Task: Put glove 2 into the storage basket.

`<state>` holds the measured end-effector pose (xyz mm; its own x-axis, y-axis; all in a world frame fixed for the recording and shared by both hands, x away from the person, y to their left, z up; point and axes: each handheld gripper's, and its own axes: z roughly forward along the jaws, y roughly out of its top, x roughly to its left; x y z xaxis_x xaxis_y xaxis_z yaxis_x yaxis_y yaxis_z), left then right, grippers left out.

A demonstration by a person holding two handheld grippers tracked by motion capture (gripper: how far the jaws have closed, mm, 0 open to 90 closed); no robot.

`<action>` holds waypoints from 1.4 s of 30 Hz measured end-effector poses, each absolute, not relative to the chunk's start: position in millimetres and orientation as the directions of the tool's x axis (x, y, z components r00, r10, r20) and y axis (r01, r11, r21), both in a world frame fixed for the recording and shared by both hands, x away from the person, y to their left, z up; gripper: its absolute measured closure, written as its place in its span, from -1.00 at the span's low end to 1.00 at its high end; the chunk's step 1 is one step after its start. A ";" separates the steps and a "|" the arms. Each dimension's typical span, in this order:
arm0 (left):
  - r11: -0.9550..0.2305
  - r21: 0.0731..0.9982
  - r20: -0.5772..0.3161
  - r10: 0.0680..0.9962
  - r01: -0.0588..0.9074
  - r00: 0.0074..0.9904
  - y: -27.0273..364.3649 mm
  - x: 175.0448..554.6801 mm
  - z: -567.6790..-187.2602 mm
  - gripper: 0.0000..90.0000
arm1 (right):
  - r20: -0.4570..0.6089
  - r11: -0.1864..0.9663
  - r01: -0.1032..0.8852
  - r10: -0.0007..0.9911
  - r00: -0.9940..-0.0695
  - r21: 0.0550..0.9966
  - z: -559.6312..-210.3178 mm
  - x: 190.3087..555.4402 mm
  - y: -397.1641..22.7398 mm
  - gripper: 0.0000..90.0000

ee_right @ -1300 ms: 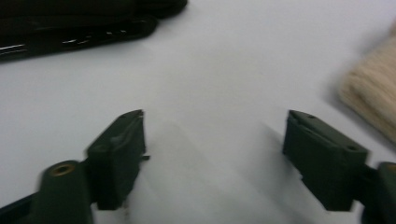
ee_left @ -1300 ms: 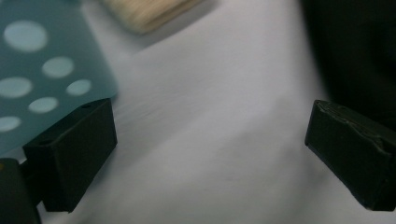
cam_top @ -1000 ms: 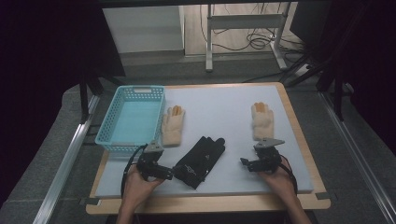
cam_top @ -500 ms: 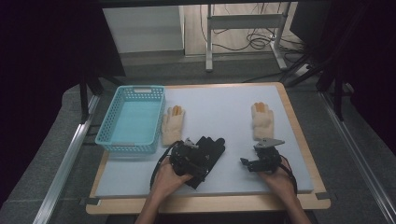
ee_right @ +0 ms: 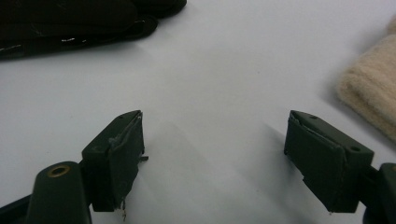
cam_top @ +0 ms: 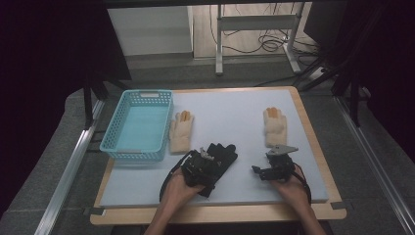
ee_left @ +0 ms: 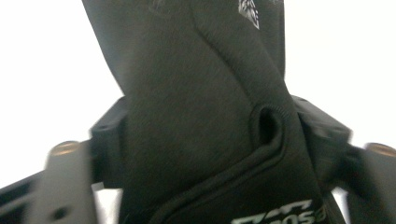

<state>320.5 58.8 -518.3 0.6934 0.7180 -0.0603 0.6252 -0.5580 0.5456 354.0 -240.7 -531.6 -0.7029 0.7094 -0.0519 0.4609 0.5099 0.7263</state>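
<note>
A black glove (cam_top: 223, 152) lies on the pale mat near the front, fingers pointing away. My left gripper (cam_top: 201, 165) sits over its cuff end. In the left gripper view the black glove (ee_left: 196, 84) is bunched between the two jaws, which have just been closing and now press its sides. My right gripper (cam_top: 262, 171) rests on the mat to the right, open, with bare mat between its fingers (ee_right: 116, 154). Its view shows the black glove (ee_right: 70, 23) at top left and a cream glove (ee_right: 373, 93) at the right edge.
A light blue basket (cam_top: 132, 152) stands at the left of the mat (cam_top: 225, 112). One cream glove (cam_top: 181, 131) lies just right of the basket. A second cream glove (cam_top: 275, 126) lies beyond my right gripper. The wooden board's edge runs along the front.
My left hand has moved right from the mat's front left onto the black glove, and its jaws have come in around the glove. The right hand has stayed put.
</note>
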 end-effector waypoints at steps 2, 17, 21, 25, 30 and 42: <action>-0.562 0.549 -0.037 0.724 0.619 0.689 57.6 318.0 -516.5 -0.08 | -0.052 0.510 0.461 0.710 -0.703 0.726 -531.7 353.9 -240.6 -0.56; -0.519 0.575 -0.097 0.724 0.632 0.683 66.6 322.7 -506.7 0.52 | -0.052 0.510 0.461 0.710 -0.703 0.727 -531.7 353.9 -240.7 -0.56; -0.511 0.587 -0.094 0.728 0.628 0.679 67.8 326.5 -501.1 0.52 | -0.052 0.509 0.461 0.710 -0.702 0.727 -531.7 353.9 -240.7 -0.56; -0.493 0.608 -0.086 0.739 0.623 0.669 74.0 336.7 -481.6 0.51 | -0.051 0.510 0.462 0.709 -0.703 0.726 -531.6 353.9 -240.8 -0.56; -0.471 0.620 -0.074 0.761 0.627 0.645 86.6 350.1 -454.9 0.50 | -0.052 0.509 0.460 0.709 -0.703 0.727 -531.7 353.9 -240.8 -0.56; -0.397 0.639 -0.001 0.856 0.659 0.517 145.4 379.3 -404.4 0.49 | -0.052 0.509 0.461 0.710 -0.702 0.727 -531.6 353.9 -240.8 -0.56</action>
